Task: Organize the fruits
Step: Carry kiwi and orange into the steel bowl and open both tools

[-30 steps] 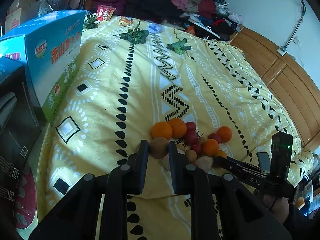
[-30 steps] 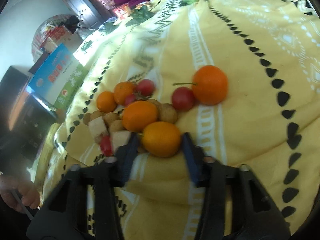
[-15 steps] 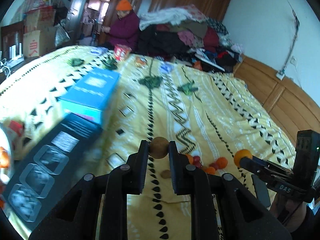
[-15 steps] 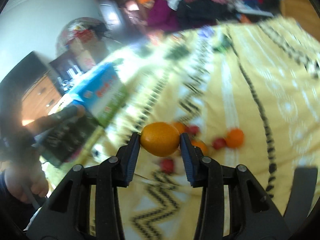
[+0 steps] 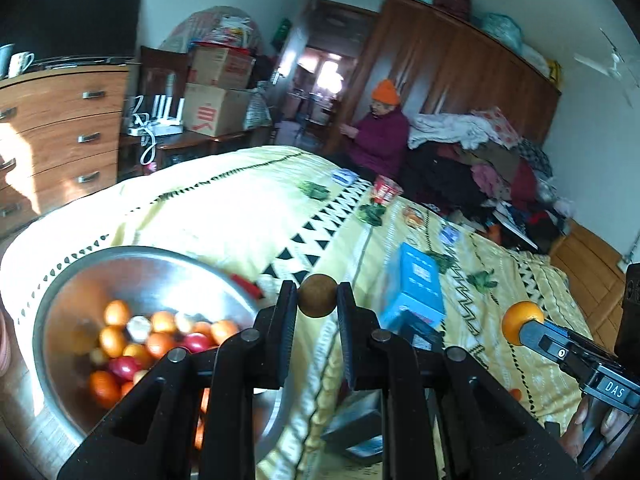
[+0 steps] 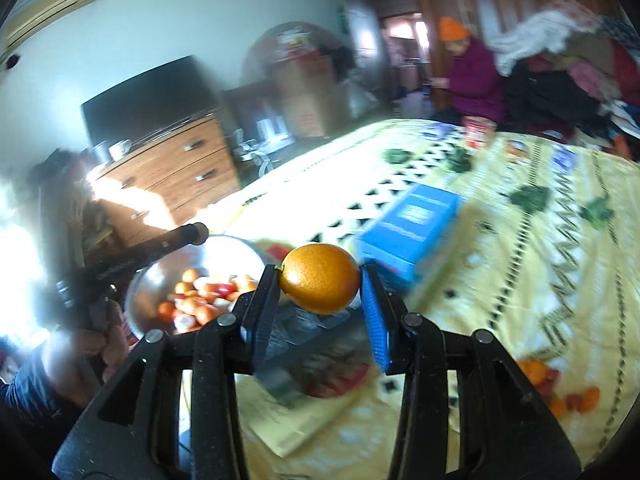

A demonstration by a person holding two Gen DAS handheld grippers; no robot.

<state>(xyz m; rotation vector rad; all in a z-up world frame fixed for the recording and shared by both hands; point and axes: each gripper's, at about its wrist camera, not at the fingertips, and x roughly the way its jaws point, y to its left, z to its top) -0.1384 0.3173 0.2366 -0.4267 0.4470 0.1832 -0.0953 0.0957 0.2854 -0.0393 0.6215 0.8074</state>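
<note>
1. Fruit: a brown round fruit (image 5: 318, 295) is clamped in the left gripper (image 5: 317, 312); an orange (image 6: 319, 278) is clamped in the right gripper (image 6: 320, 292).
2. The metal bowl (image 5: 72, 280) with fruits stands just left of both.
3. A blue box (image 6: 412, 224) lies beyond on the yellow bedcover (image 5: 240, 216).
4. "DAS" is printed on the right gripper's body.

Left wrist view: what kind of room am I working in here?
Most likely a lived-in bedroom: a bed under a yellow patterned bedspread, a wooden chest of drawers beside it, a large wardrobe and heaped clothes behind.
</note>
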